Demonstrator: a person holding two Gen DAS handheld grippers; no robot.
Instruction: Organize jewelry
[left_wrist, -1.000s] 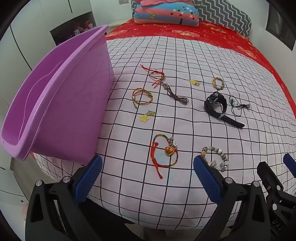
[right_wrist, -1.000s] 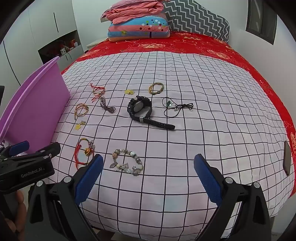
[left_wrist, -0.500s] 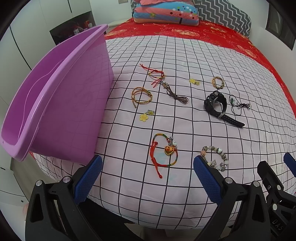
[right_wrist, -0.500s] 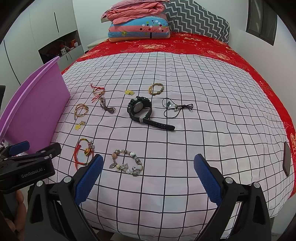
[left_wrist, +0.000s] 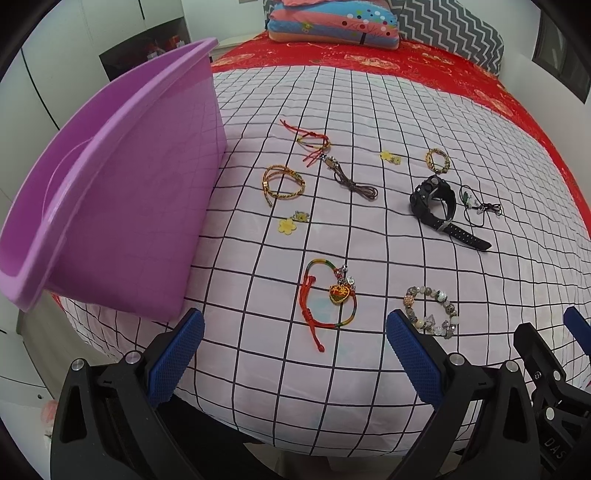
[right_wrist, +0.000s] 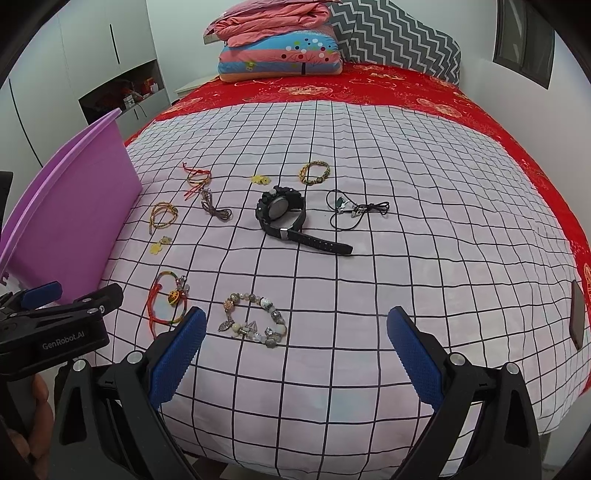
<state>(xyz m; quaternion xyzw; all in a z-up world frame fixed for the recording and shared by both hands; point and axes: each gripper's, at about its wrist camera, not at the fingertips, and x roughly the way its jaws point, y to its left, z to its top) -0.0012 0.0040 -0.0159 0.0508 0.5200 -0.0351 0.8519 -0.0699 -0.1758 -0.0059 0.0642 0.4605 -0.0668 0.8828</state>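
We held both the left gripper (left_wrist: 293, 354) and right gripper (right_wrist: 295, 354) with jaws spread, empty. Nearest on the bed (left_wrist: 369, 387) lay the heart-charm bracelet (left_wrist: 328, 299); pinching its cord, not the charm, seemed wisest before the purple bin (left_wrist: 122, 206).

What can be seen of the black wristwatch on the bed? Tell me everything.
The black wristwatch is a chunky sports model with a round dark face in a thick knobbly case, apparently plastic or rubber. It lies on the checked bedspread, case tipped up on its side, one strap curled behind it, the other stretched flat toward the bed's right with a metal buckle or keeper near the case. Nothing touches it; a black cord necklace lies just beside it. Both grippers are well short of it.
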